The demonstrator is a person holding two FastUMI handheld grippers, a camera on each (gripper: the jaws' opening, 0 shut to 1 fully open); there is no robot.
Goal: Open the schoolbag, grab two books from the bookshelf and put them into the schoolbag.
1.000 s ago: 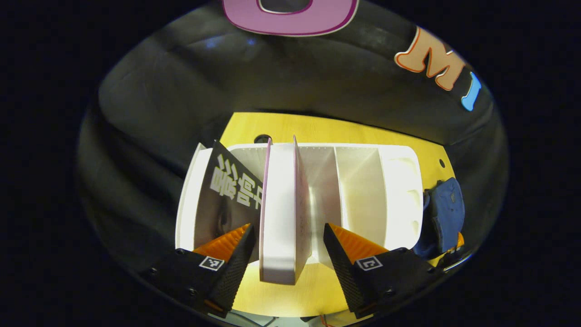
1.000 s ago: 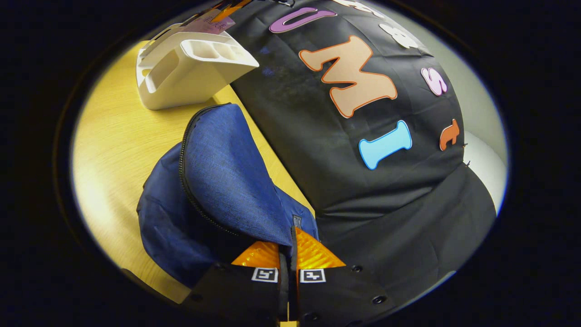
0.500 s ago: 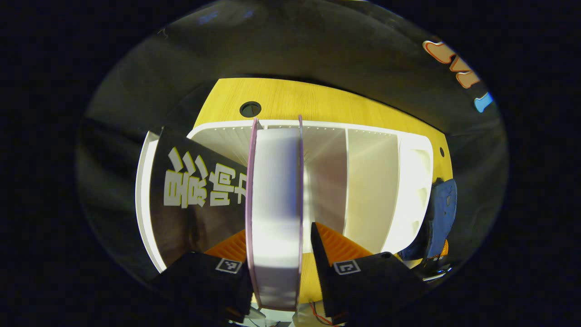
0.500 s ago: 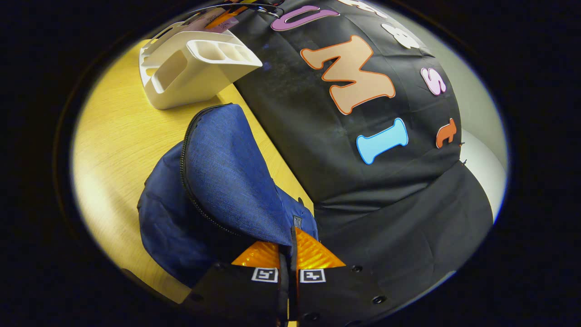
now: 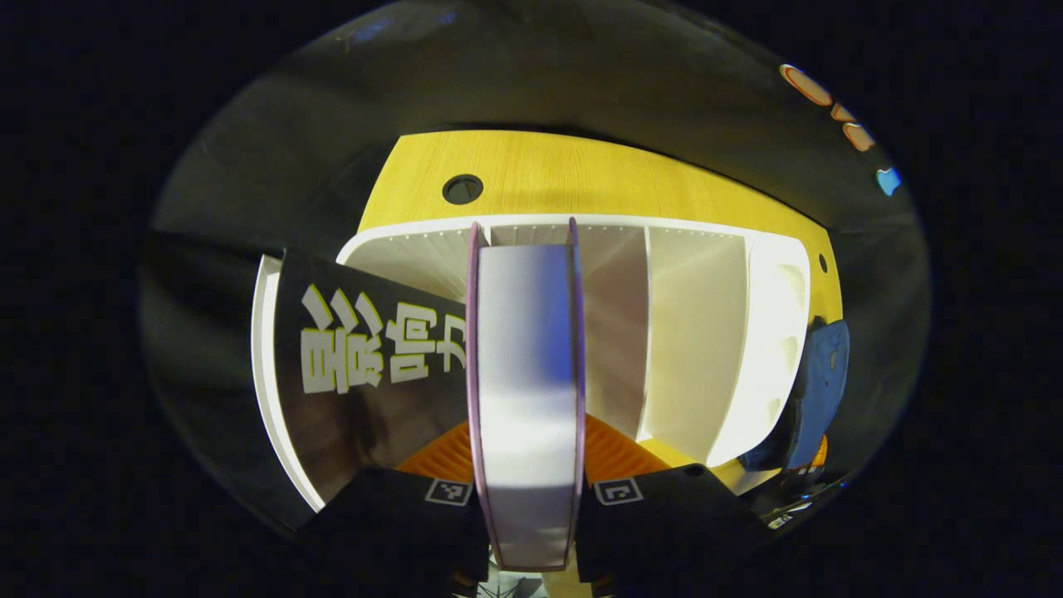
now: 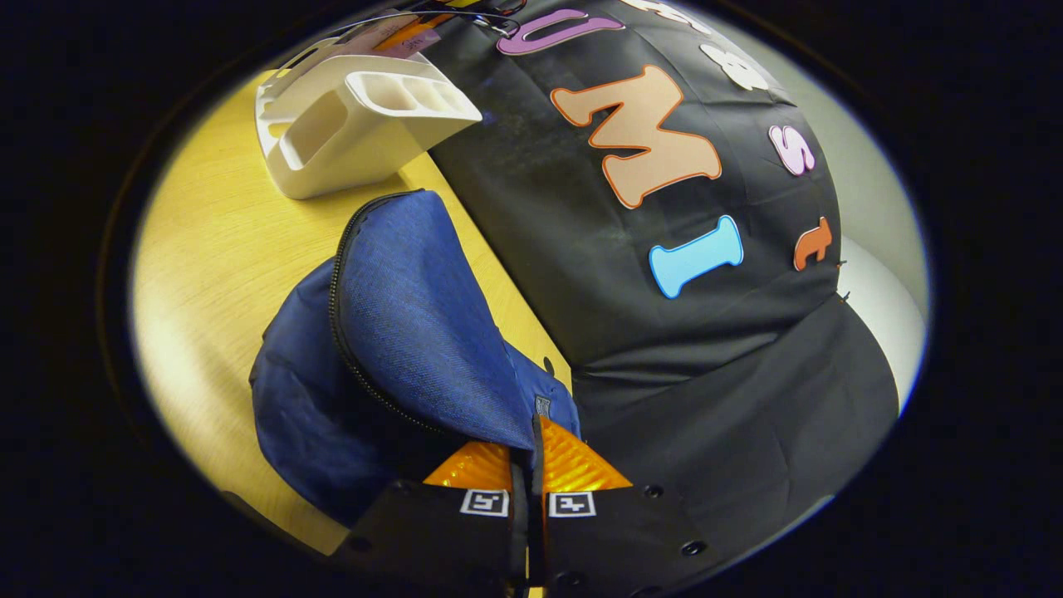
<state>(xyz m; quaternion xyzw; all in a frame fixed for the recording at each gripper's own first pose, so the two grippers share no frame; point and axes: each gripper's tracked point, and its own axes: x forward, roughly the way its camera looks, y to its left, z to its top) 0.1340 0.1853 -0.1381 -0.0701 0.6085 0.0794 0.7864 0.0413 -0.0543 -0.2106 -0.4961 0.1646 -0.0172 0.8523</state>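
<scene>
In the left gripper view a thick book with pink covers (image 5: 525, 365) stands upright in the white bookshelf (image 5: 689, 332), its page edge facing me. My left gripper (image 5: 526, 436) is shut on it, one finger pressing each cover. A black book (image 5: 374, 365) leans in the shelf's left compartment. The blue schoolbag (image 5: 818, 386) lies past the shelf's right end. In the right gripper view my right gripper (image 6: 531, 436) is shut on the fabric edge of the schoolbag (image 6: 399, 324), holding its zippered flap up. The bookshelf (image 6: 357, 124) stands farther off.
Shelf and bag rest on a yellow wooden table (image 6: 216, 249) with a round cable hole (image 5: 462, 188) behind the shelf. The black cloth wall (image 6: 664, 332) runs close along the table's far edge. The shelf's right compartments (image 5: 693, 324) hold nothing.
The left gripper's fingers have closed from wide apart onto the pink book's covers, and the gripper has moved in closer over the shelf. The right gripper still holds the bag's flap.
</scene>
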